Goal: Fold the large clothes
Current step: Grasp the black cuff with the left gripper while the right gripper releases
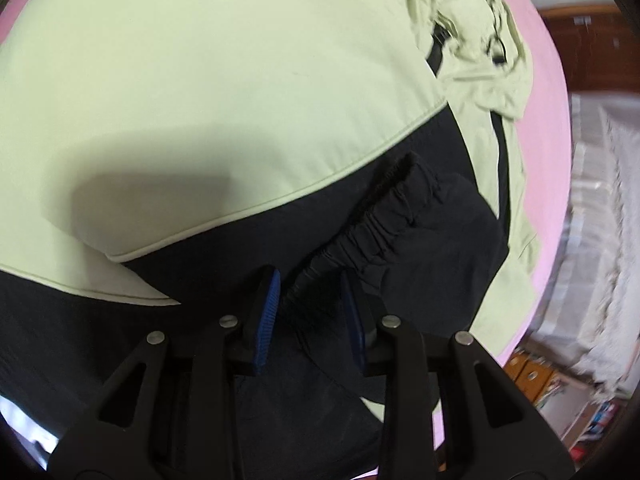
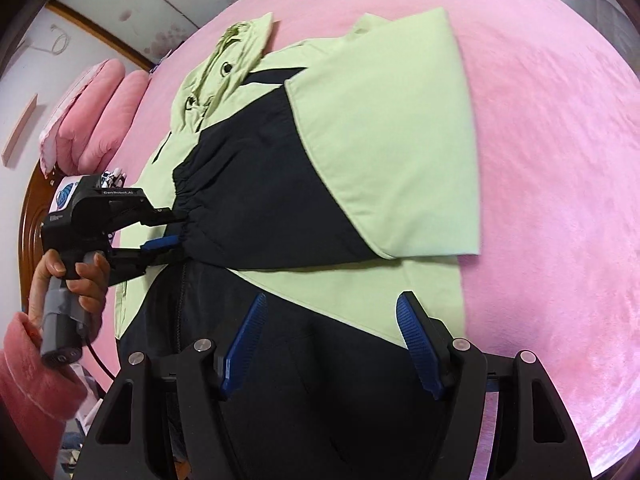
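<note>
A big jacket [image 2: 360,152], light green and dark blue, is spread out on a pink bed cover [image 2: 552,200]; its hood [image 2: 224,64] is turned toward the pink pillows [image 2: 100,116] at the far end. One sleeve [image 2: 320,184] is laid across the body of the jacket, green at the shoulder and dark toward the wrist; the gathered cuff [image 2: 188,208] is found at the end of it.

The left gripper [image 2: 172,228] is held in a hand [image 2: 76,276] with a fluffy pink sleeve; its jaws are closed partway around the cuff, one blue pad above the cuff and one below. Whether the cloth is really pinched tight cannot be told. In the left wrist view the cuff [image 1: 360,236] is seen running down between the blue pads [image 1: 270,312].

The right gripper [image 2: 332,340] is held above the dark bottom part of the jacket; its jaws are spread wide apart and nothing is held between them.
</note>
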`<state>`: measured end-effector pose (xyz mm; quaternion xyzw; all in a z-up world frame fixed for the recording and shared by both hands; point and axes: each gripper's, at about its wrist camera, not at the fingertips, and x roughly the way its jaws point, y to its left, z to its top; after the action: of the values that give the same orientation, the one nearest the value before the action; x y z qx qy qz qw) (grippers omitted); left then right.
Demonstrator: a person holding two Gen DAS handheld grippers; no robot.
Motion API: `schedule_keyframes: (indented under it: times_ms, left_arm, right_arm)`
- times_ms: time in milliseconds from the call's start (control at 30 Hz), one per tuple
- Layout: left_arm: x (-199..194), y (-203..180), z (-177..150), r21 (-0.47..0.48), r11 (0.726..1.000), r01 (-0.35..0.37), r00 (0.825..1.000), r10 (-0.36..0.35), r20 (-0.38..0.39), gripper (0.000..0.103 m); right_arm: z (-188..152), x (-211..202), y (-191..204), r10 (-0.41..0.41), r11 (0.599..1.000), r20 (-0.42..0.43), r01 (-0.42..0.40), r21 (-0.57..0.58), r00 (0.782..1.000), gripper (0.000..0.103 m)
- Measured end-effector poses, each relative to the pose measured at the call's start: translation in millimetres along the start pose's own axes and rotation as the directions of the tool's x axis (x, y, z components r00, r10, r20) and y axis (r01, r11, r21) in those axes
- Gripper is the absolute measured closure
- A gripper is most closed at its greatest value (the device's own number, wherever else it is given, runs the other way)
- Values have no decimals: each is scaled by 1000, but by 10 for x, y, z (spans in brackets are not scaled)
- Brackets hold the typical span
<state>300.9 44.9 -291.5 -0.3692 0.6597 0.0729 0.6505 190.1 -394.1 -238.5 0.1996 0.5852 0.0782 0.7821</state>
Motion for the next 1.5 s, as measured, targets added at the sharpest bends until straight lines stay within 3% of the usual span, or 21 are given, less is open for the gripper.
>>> schedule_keyframes:
  times_ms: [233,433,567,600,633,700,800,900,1000,1100,1167,1267,1400,1500]
  left_arm:
    - [65,-184,-21,59,992,-109,994,110,-22,75]
    - [228,-516,-118,188,941,-280,960,278,38,75]
    - [310,-717,-193,213,906,-366,930,351,108,82]
    - [302,-770,-210,218,901,-376,926,357,122,86]
    - [279,-827,-228,222,897,-383,923,359,142,97]
    - [196,-906,-243,216,907,-363,929,332,167,98]
    - [0,-968,-213,158,954,-254,960,230,159,99]
    - [-231,-1103,-183,158,969,-188,969,156,193,99]
    - [-517,-1364,-97,199,973,-114,970,66,232,99]
    - [-855,-1547,16,240,969,-56,961,-13,277,99]
    - [-1075,-1573,86,257,966,-27,953,-53,299,99]
    - [-1317,-1643,230,270,963,4,936,-98,337,99]
    - [-1620,-1635,344,267,963,25,914,-130,384,99]
    - [-1906,-1487,331,255,967,9,892,-123,434,99]
  right_arm:
    - [-40,3,-139,0,999,-23,1,47,1000,34]
    - [56,28,-76,14,999,-10,-13,42,1000,34]
    - [95,61,-40,20,998,-8,-20,54,1000,34]
    - [100,59,-36,19,998,-4,-18,54,1000,34]
    - [101,57,-30,12,999,2,-12,52,1000,34]
    - [90,76,-22,-11,999,8,11,41,1000,34]
    - [67,135,-40,-59,998,-8,59,23,998,34]
    - [31,234,-65,-89,996,-34,89,-6,995,34]
    - [30,211,-11,-109,993,24,109,-40,994,34]
    - [14,-6,19,-110,993,166,115,-23,980,34]
    - [-21,-91,-3,-169,985,233,173,2,958,34]
    - [-2,14,-48,-244,966,233,258,-33,941,31]
    - [213,293,-152,-251,962,205,267,-53,946,31]
    - [396,442,-56,-271,945,233,305,-121,934,31]
